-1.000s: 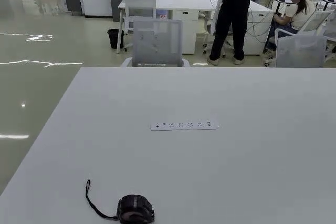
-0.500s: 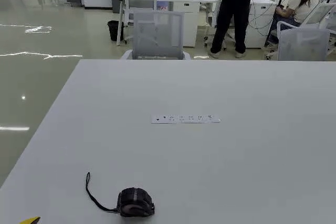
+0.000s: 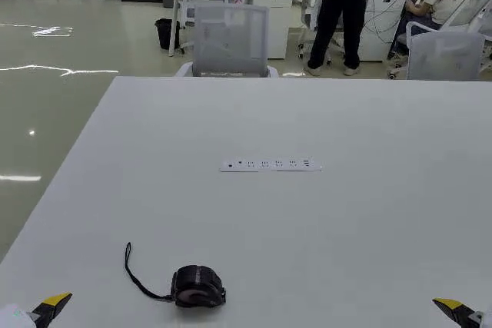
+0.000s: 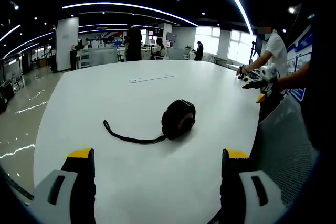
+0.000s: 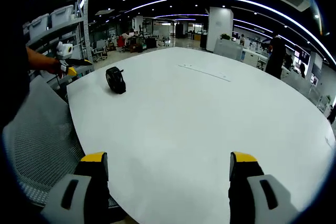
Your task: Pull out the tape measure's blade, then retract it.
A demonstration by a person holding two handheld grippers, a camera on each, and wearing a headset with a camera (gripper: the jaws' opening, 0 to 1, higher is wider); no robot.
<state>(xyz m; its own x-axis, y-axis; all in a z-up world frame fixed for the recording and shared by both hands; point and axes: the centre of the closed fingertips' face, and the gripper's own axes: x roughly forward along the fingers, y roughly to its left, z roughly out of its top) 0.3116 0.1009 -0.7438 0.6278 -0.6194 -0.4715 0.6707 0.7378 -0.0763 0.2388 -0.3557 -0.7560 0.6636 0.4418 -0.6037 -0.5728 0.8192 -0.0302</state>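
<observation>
While the tape measure [image 3: 198,286] sits at the lower left of the head view on the white table [image 3: 330,236], my left gripper [image 4: 158,153] and right gripper [image 5: 170,157] both gape wide and empty, and I reckon a one-sided nudge could skid the case off the near edge.

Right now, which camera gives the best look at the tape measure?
The left gripper view: the tape measure lies close, large and unblocked. The head view shows it smaller, from above; the right gripper view shows it small and distant.
</observation>
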